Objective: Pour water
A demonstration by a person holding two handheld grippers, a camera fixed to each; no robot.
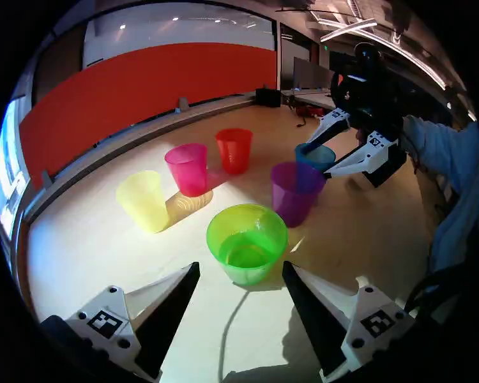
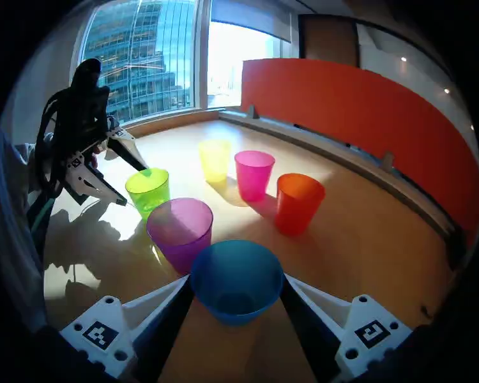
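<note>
The left gripper (image 1: 239,267) holds its fingers spread wide at the green cup (image 1: 246,237), which holds water and stands on the surface (image 1: 354,249), lined up for a grasp. The right gripper (image 2: 236,285) flanks the blue cup (image 2: 236,271), probably the receiver; I cannot tell whether its fingers press it.

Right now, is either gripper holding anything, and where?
The right gripper seems to pinch the blue cup by its side walls; the left gripper stands open by the green cup.

The left tongs (image 1: 239,268) and right tongs (image 2: 236,281) have white bodies, black tapered fingers (image 1: 169,306), square black-and-white markers (image 1: 105,322) and dark screws (image 1: 114,290). Black cables (image 2: 48,124) trail behind. The sleeve (image 1: 450,159) is pale blue.
</note>
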